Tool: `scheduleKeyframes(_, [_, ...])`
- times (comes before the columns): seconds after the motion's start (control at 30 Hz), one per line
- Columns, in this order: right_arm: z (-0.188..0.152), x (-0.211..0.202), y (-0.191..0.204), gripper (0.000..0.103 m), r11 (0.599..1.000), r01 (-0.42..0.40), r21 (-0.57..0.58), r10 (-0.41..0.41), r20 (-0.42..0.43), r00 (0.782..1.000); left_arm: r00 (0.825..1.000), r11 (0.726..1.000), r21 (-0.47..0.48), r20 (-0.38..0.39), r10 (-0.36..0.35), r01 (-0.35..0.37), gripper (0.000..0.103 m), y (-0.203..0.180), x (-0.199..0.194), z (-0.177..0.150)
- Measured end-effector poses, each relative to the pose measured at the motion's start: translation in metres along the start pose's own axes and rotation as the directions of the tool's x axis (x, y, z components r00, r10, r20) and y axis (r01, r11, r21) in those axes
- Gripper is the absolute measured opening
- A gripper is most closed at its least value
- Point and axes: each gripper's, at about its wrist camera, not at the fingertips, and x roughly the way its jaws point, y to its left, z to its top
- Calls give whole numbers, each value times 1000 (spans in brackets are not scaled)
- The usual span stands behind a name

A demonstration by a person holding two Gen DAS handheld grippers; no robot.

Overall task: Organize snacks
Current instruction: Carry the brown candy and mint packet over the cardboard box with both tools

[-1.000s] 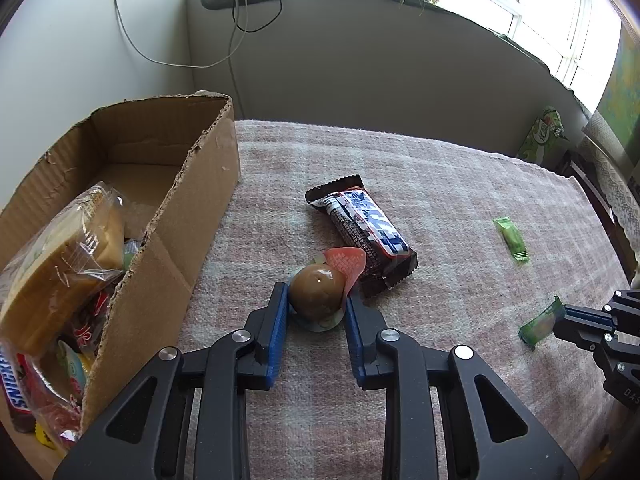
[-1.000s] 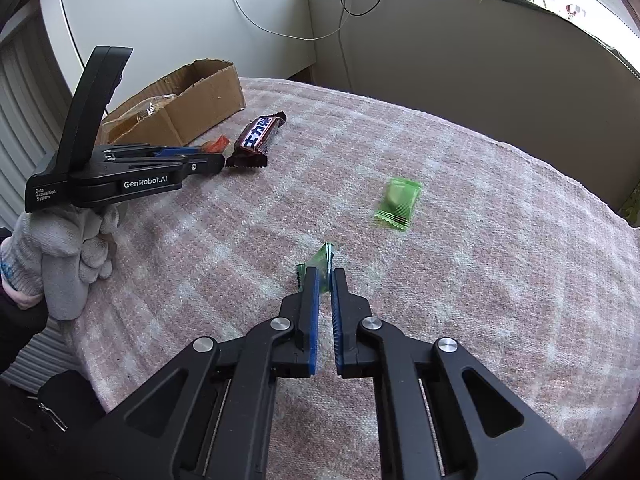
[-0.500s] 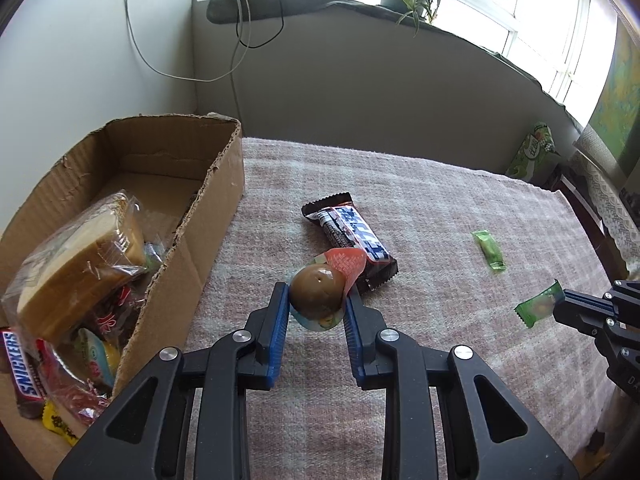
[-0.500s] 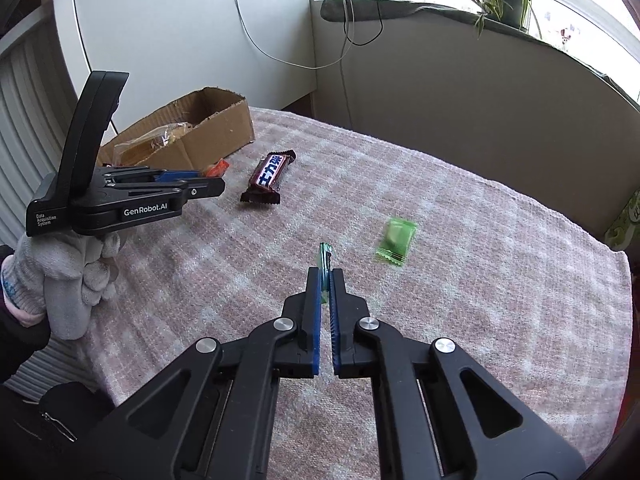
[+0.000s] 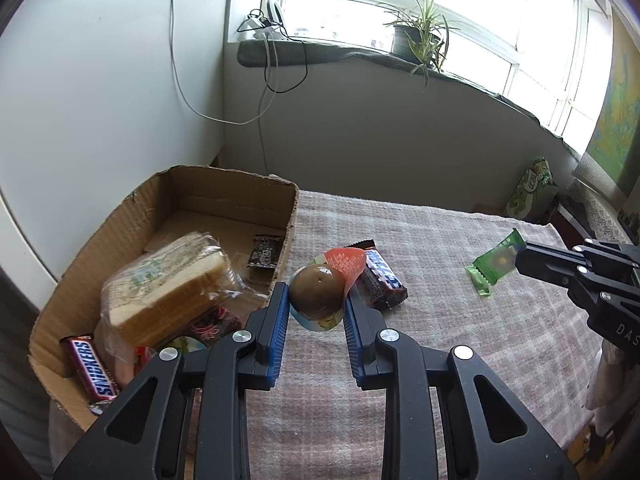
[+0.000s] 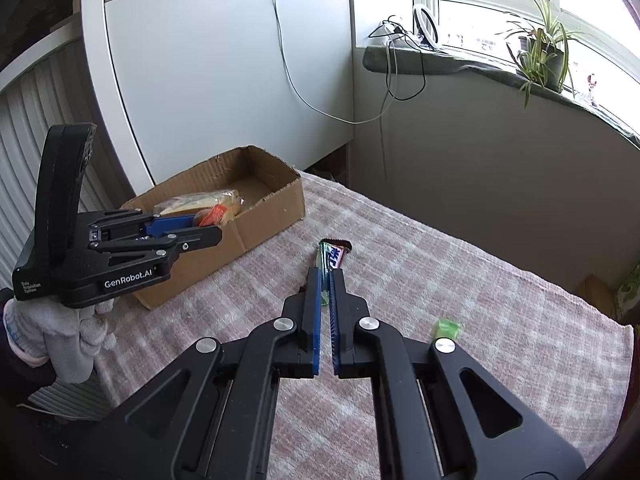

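Just right of the cardboard box [image 5: 224, 196], in the left wrist view: left gripper [image 5: 316, 312], blue pads pinching a jelly cup [image 5: 318, 294] with a glossy brown dome, a pale printed rim and a peeled-up orange-red foil tab, raised off the checked pink tablecloth [image 5: 460, 344]. Beside the box's right wall, flat on the cloth: a dark chocolate bar [image 5: 382, 278] with blue-and-white lettering. Inside the box: bagged sliced bread [image 5: 168, 292], a Snickers bar [image 5: 92, 372] at the near corner, a small dark packet [image 5: 264, 252] toward the far end. Well right of the box: right gripper [image 5: 520, 256] clamping a bright green wrapped candy [image 5: 494, 264], clear of the cloth; a second green candy [image 5: 480, 280] showing just below it.

Right of the box [image 6: 276, 216], in the right wrist view: right gripper [image 6: 326, 276], fingers nearly closed on the green wrapper's thin edge [image 6: 323, 258]. Farther right, on the cloth [image 6: 440, 272]: the other green candy [image 6: 446, 328]. In front of the box's near side: left gripper [image 6: 208, 228], gloved hand [image 6: 76, 332] under it, orange tab visible at the tips.
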Motion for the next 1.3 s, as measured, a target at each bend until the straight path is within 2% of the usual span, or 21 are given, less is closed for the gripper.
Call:
scheduleKeyframes(0.33, [54,34,43,3,995,-75,-71,77,32,996,999,997,-58,32,44,-42,25,39,-18,-2])
scheduleKeyframes(0.73, [93,91,86,3,984,-130,-123,131,-5,991,996,989,-122,19,90,-87,25,83,-23,-12])
scheduleKeyframes(1.0, [100,135,95,3,986,-124,-115,117,-66,991,995,985,-136,1,103,-102,25,93,-18,-16])
scheduleKeyframes(1.2, [98,147,94,4,985,-137,-105,127,-93,987,994,985,-132,-2,108,-108,26,94,-17,-16])
scheduleKeyframes(1.23, [98,146,94,4,985,-135,-109,126,-90,988,994,985,-133,-2,110,-109,26,95,-17,-15])
scheduleKeyframes(1.3, [99,146,94,18,986,-124,-112,115,-87,990,994,986,-131,-3,108,-108,28,94,-16,-14])
